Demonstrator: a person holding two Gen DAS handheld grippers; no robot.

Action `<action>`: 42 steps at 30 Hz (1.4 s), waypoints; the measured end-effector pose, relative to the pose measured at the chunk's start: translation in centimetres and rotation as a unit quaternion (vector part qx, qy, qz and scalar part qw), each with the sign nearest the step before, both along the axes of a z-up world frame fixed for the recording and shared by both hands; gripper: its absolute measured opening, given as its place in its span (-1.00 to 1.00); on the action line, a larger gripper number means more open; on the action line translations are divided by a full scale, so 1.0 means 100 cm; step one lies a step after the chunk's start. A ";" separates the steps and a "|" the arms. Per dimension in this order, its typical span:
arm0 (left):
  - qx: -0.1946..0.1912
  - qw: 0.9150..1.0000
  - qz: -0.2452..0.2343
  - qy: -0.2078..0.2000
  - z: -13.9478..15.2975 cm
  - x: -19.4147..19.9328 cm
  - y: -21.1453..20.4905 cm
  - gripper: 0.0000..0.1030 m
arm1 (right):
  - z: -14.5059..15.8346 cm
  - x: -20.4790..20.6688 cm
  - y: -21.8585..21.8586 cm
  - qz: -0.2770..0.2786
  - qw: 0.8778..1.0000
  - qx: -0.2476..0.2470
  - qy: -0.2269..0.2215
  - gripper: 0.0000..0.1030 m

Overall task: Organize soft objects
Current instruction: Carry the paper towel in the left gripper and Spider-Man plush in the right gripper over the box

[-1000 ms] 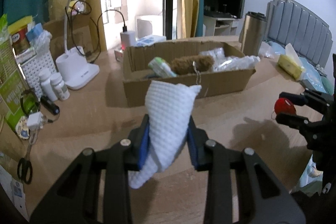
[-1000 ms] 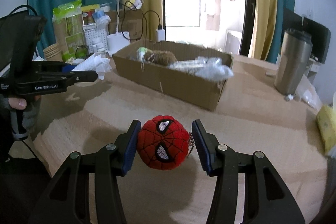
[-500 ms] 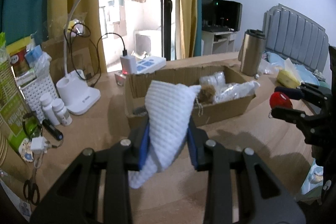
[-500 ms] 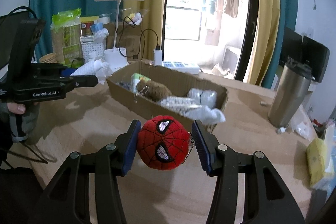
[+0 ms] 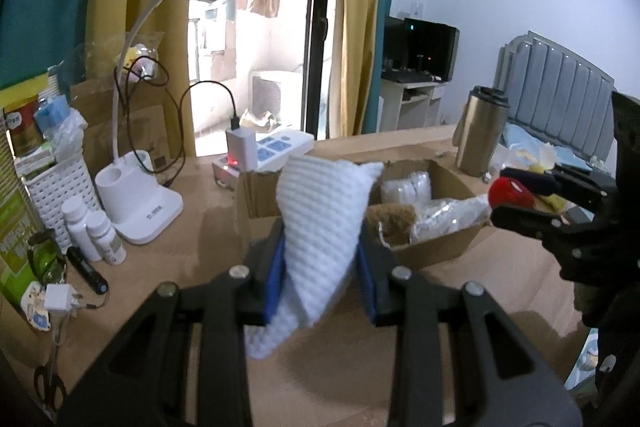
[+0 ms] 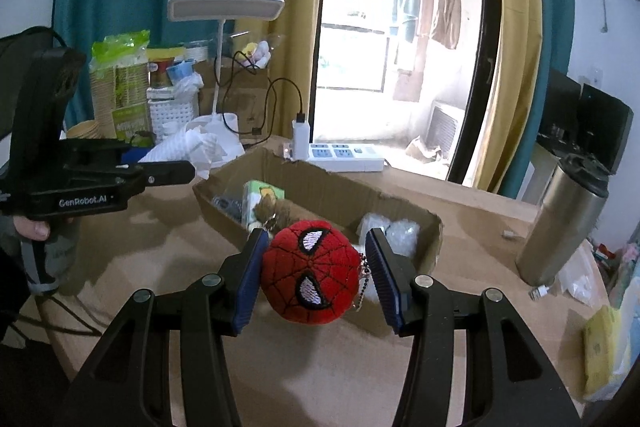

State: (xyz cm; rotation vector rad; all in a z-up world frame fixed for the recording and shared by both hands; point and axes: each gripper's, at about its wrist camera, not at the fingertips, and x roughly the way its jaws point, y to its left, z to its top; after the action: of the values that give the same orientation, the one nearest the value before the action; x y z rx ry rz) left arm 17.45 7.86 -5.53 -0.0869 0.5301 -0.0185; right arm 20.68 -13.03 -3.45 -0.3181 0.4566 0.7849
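A white waffle-weave cloth stands folded between the blue pads of my left gripper, which is shut on it; its lower end hangs below the fingers. A red spider-mask plush ball with a bead chain is clamped in my right gripper, shut on it. Both are held above the wooden table, just short of an open cardboard box that holds a brown plush, a green packet and clear plastic bags. From the right wrist view the left gripper with the cloth is at left.
A white desk lamp, white basket, pill bottles, charger and scissors crowd the table's left. A power strip lies behind the box. A steel tumbler stands at right, with yellow packets near the right edge.
Both grippers have risen and tilted with their loads still held, so the box now sits lower in each view and its inside shows more. The right gripper has drawn nearer the box.
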 end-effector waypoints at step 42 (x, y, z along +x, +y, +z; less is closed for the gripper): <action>-0.099 0.994 0.031 0.036 -0.034 0.099 0.035 -0.33 | -0.019 0.109 0.076 -0.037 0.996 0.047 0.070 0.04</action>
State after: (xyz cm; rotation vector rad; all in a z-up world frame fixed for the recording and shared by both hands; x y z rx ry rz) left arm 27.33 11.33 -8.90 -0.2989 0.5955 -0.0075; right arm 31.56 -5.41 -5.33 -0.1586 0.5590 0.7574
